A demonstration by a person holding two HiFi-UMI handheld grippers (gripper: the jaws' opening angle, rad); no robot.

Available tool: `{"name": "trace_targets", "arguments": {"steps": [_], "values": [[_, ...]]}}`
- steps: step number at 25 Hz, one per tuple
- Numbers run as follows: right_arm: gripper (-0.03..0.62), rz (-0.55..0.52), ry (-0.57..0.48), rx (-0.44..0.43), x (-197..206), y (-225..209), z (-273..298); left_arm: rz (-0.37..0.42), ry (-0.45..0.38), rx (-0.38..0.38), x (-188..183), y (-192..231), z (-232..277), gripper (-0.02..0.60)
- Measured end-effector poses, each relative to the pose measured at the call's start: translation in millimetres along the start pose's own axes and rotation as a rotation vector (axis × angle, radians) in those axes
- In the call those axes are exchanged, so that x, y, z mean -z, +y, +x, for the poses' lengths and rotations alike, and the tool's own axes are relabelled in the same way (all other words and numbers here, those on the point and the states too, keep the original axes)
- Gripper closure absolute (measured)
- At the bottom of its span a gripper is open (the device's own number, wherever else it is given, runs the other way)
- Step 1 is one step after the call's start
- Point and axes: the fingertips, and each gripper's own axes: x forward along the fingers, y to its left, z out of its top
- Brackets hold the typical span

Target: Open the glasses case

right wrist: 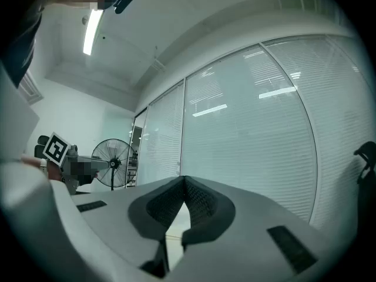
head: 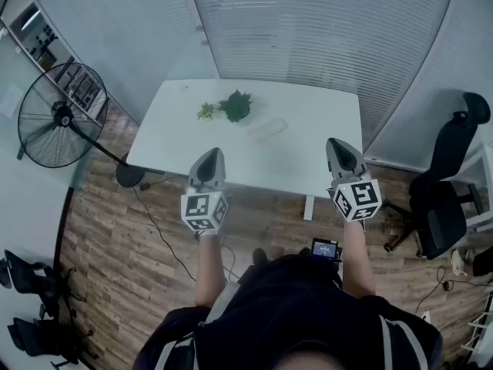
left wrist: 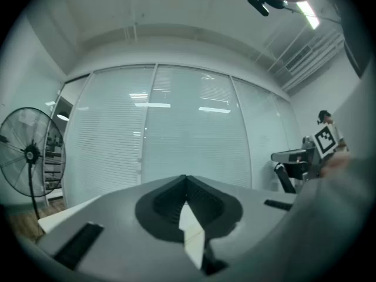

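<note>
Glasses case (head: 266, 129), a pale oblong, lies on the white counter (head: 331, 122), ahead of both claws and between them. It looks closed, so the whole job is left. The left claw (head: 212, 154) and right claw (head: 337, 142) are both clenched on nothing, level, just short of the counter's near edge. A small plant (head: 235, 106) sits just beyond the case. A fan (head: 58, 114) stands well out left, a chair (head: 451, 176) right.

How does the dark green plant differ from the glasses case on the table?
The dark green plant is leafy and ragged; the glasses case is pale, smooth and oblong. The plant contrasts sharply with the white table; the case nearly matches it. The plant sits farther back and left of the case. Both rest on that table, not touching.
</note>
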Motion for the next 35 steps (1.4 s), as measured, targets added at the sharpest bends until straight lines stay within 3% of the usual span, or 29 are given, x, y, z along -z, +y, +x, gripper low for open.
{"name": "trace_targets", "arguments": {"steps": [4, 8, 19, 29, 35], "values": [[0.58, -0.002, 0.004, 0.03, -1.9, -14.9, -6.0, 0.004, -0.021, -0.08, -4.0, 9.1, 2.1, 0.581], [0.58, 0.006, 0.001, 0.037, -1.2, -17.6, -8.5, 0.037, -0.042, -0.111, -10.5, 14.9, -1.7, 0.581], [0.58, 0.025, -0.006, 0.04, 5.0, -25.3, -15.5, 0.054, -0.016, -0.073, -11.2, -9.3, -0.8, 0.581], [0.58, 0.026, -0.014, 0.028, 12.2, -51.2, -27.4, 0.172, 0.056, -0.075, -8.1, -64.5, 18.9, 0.581], [0.58, 0.052, -0.002, 0.004, 28.2, -58.1, -9.5, 0.137, 0.085, -0.065, 4.7, -70.3, 29.7, 0.581]]}}
